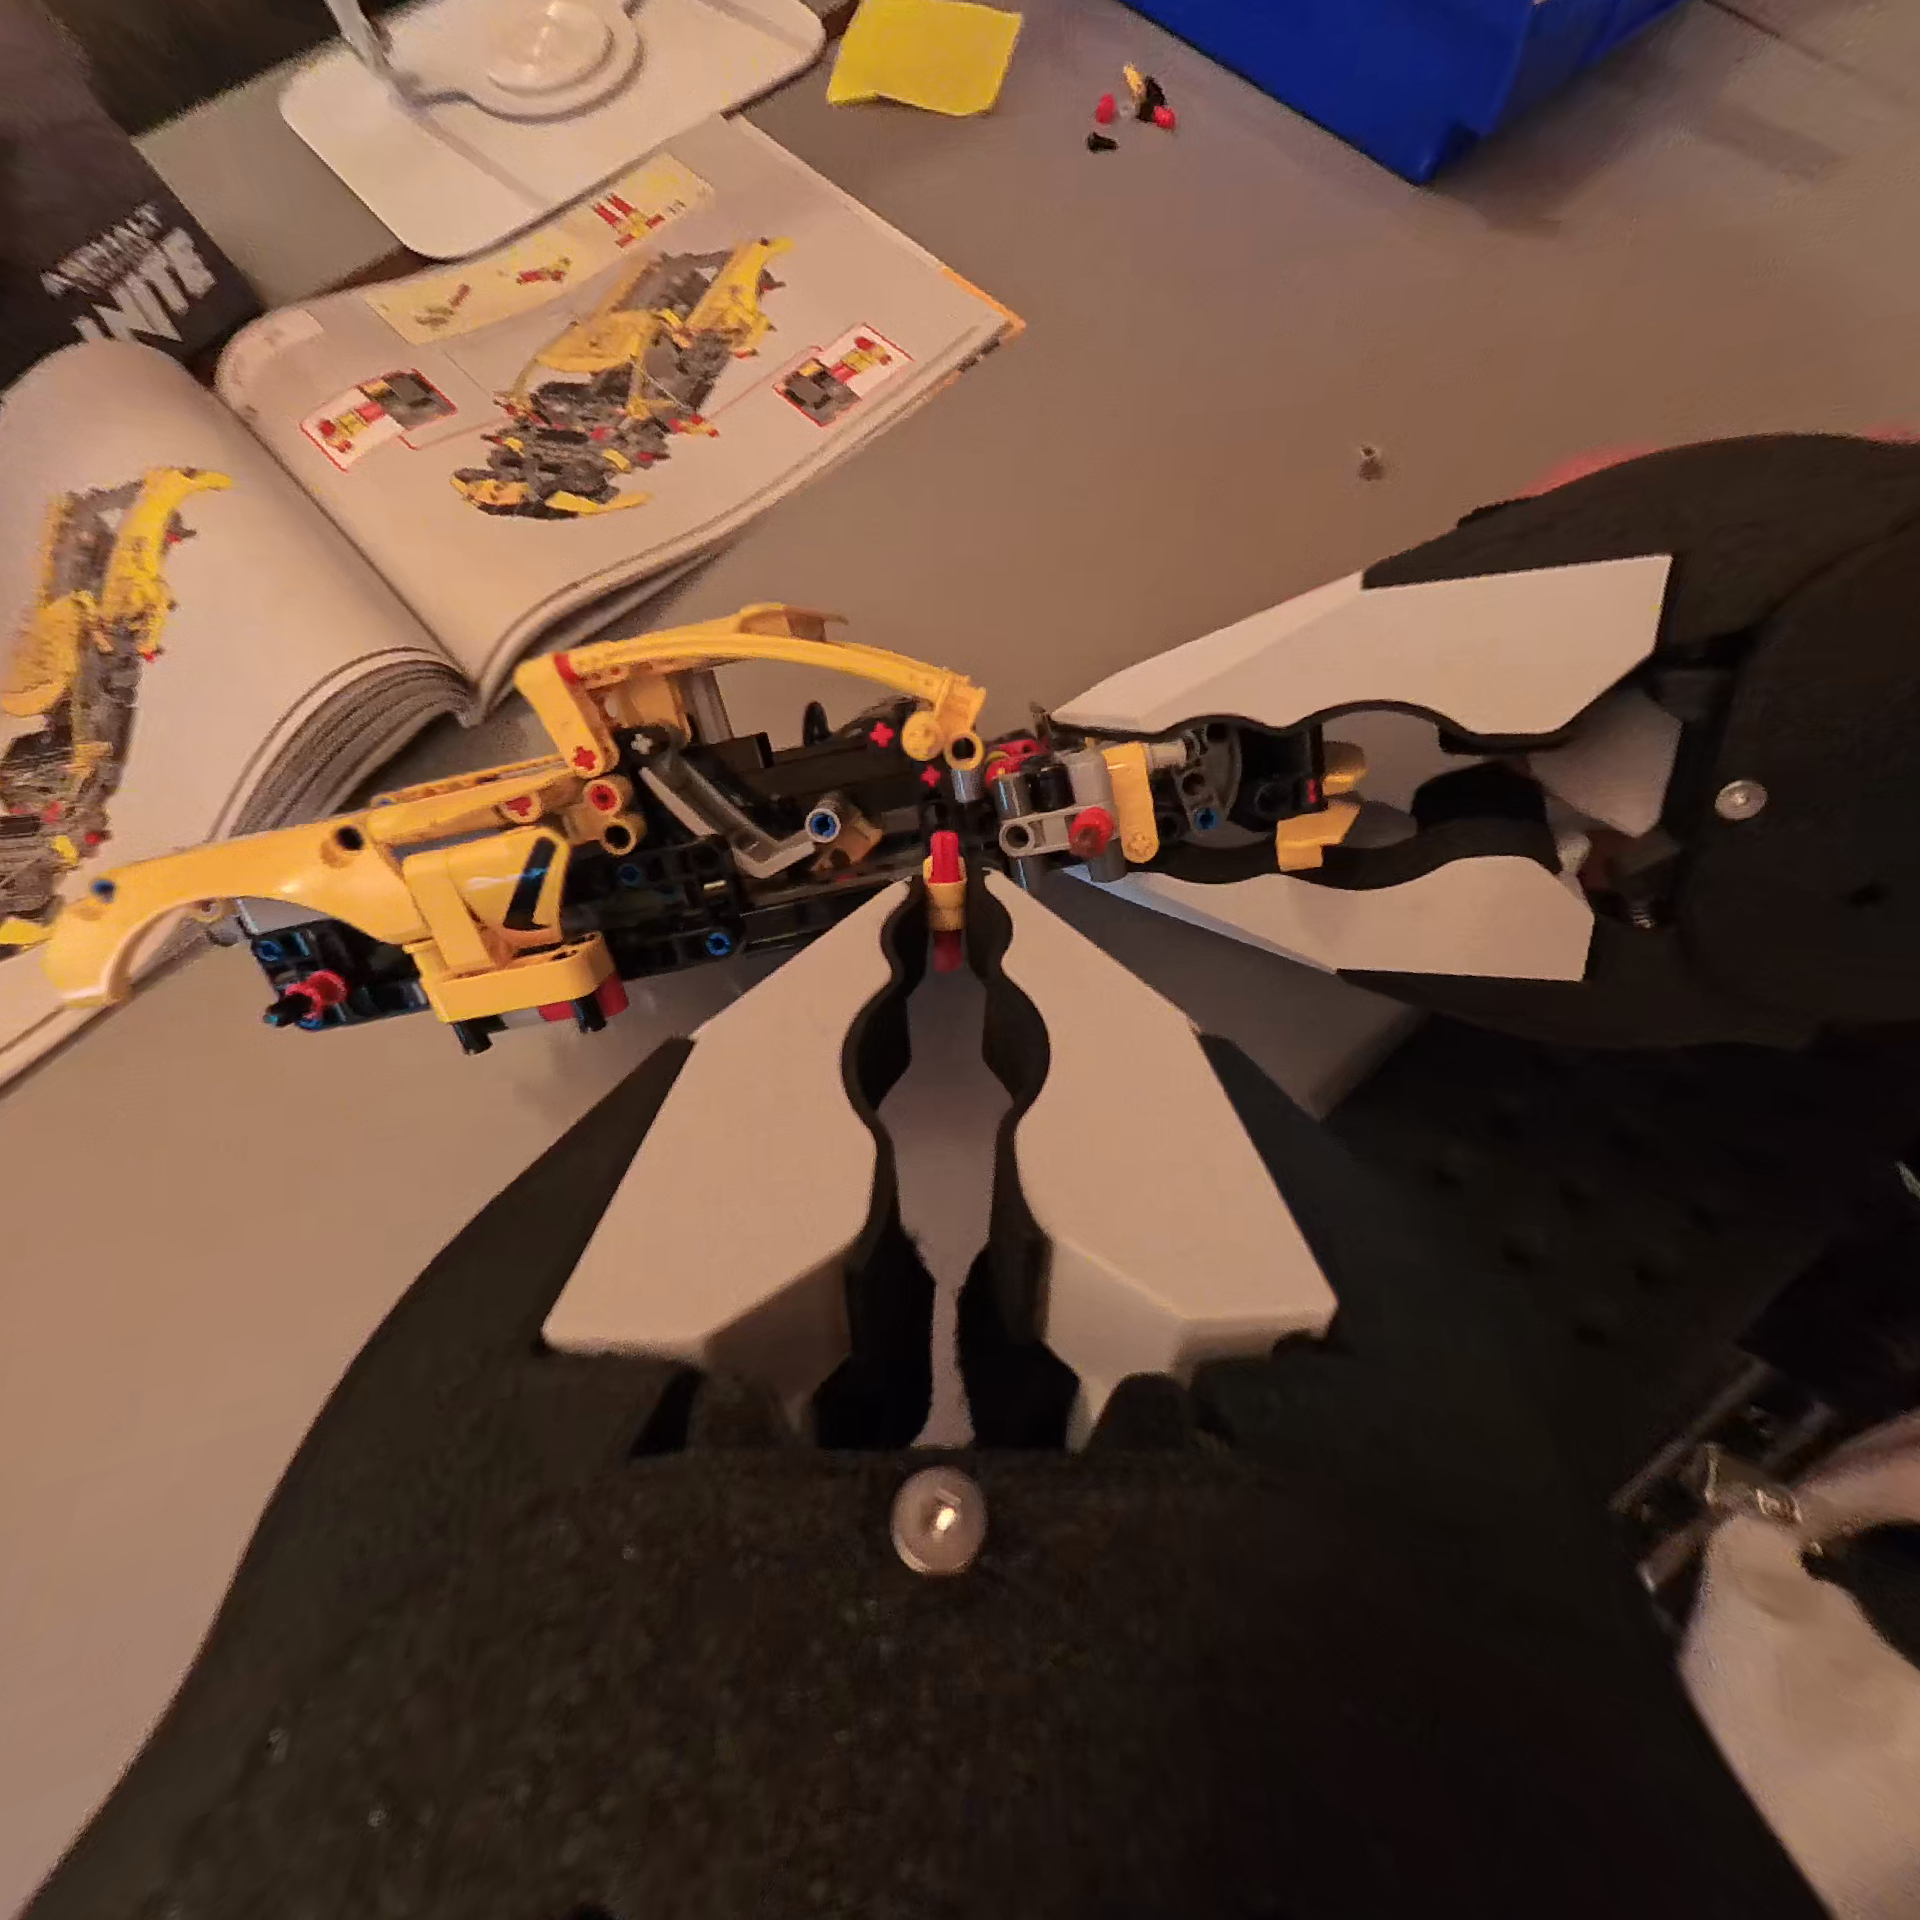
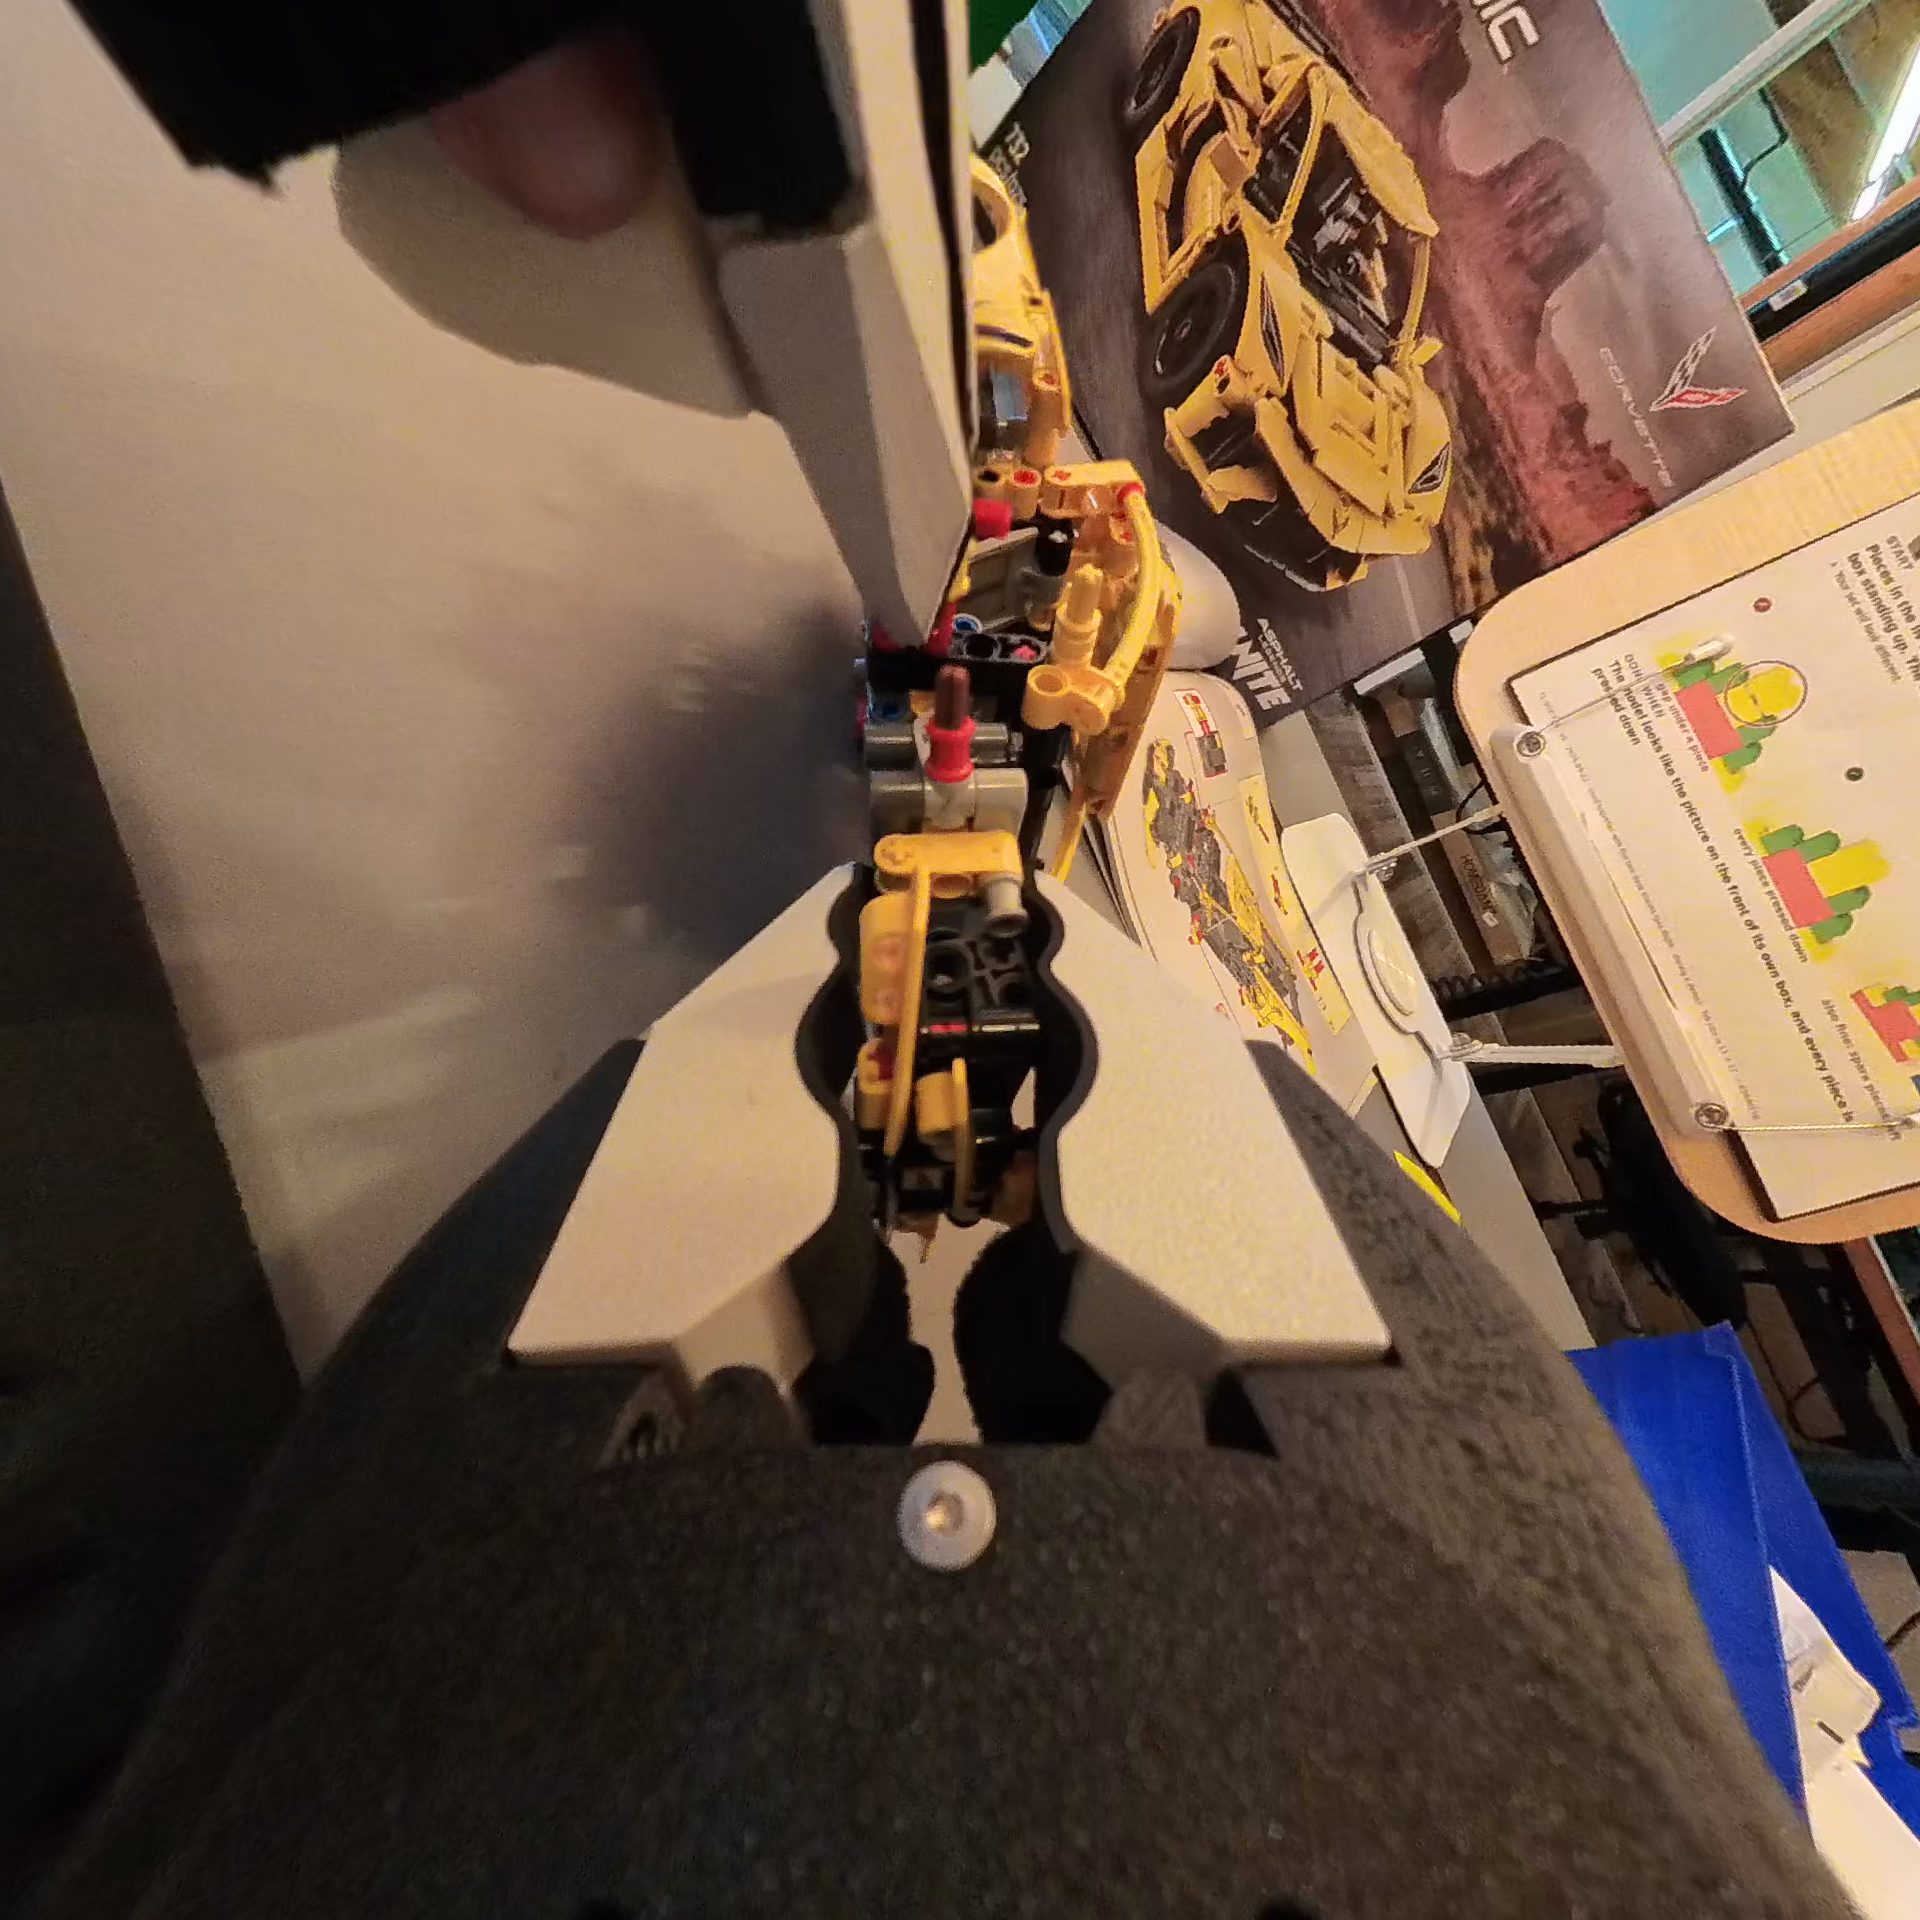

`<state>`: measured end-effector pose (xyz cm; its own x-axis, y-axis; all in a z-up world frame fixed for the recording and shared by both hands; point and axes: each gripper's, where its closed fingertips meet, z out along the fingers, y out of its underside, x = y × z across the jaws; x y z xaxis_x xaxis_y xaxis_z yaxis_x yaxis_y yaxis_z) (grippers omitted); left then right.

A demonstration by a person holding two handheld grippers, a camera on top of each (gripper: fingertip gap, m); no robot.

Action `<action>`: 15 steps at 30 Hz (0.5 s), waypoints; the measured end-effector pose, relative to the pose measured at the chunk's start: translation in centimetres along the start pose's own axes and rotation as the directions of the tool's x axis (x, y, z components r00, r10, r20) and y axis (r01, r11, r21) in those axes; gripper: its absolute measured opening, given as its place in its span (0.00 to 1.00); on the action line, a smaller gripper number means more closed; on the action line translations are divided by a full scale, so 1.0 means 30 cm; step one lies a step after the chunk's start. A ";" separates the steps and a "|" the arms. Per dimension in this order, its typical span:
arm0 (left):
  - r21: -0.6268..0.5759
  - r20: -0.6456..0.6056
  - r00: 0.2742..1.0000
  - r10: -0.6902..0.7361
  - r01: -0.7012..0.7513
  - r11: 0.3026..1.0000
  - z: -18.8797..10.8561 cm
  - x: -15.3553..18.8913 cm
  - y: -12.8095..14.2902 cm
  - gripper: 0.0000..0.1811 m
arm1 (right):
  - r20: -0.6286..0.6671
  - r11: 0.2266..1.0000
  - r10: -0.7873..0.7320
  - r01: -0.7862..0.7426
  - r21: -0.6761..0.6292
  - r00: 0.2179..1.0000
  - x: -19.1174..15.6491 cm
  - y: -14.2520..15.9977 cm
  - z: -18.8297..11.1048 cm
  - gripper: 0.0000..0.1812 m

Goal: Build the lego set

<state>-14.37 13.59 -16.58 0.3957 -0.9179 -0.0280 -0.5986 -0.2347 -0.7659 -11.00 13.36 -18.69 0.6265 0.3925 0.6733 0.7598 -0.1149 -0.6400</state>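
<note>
The left gripper is nearly closed, pinching a small yellow-and-red pin at its very tips. The pin's long axis runs along the fingers, pointing straight ahead into the side of the car, and its front end sits just at the black frame, near mid-length. The car lies crosswise to this gripper: its long axis goes left to right, nose and yellow fender to the left, tail to the right.

The right gripper comes in from the right, along that axis, and is closed on the car's rear end, holding the model just above the table. In the right wrist view the tail fills the gap between its fingers, and the left gripper's fingers come down from above onto the model.

So the pin meets the car at a right angle, and the push likely goes directly forward, braced by the right grip. Behind the car lies the open manual.
</note>
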 end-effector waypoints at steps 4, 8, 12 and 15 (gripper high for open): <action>0.120 0.084 0.995 -0.050 0.039 0.992 0.005 -0.005 -0.014 0.04 | 0.001 1.000 0.022 -0.022 0.000 1.000 0.006 -0.002 0.000 0.14; 0.243 -0.002 0.972 -0.235 0.229 0.943 0.010 -0.009 -0.020 0.04 | -0.009 1.000 0.017 -0.017 -0.010 1.000 0.010 0.004 0.002 0.14; 0.283 -0.064 0.946 -0.318 0.322 0.903 0.006 -0.011 -0.013 0.04 | -0.017 1.000 -0.009 0.009 -0.008 1.000 0.006 -0.001 0.002 0.14; 0.282 0.001 0.981 -0.196 0.188 0.941 0.013 -0.008 -0.010 0.04 | -0.015 1.000 -0.003 0.003 -0.012 1.000 0.008 0.006 0.004 0.14</action>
<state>-14.02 14.00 -16.61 0.5057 -0.8540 0.1219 -0.2923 -0.3026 -0.9072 -10.74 13.56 -18.70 0.6269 0.3790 0.6807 0.7635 -0.1248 -0.6336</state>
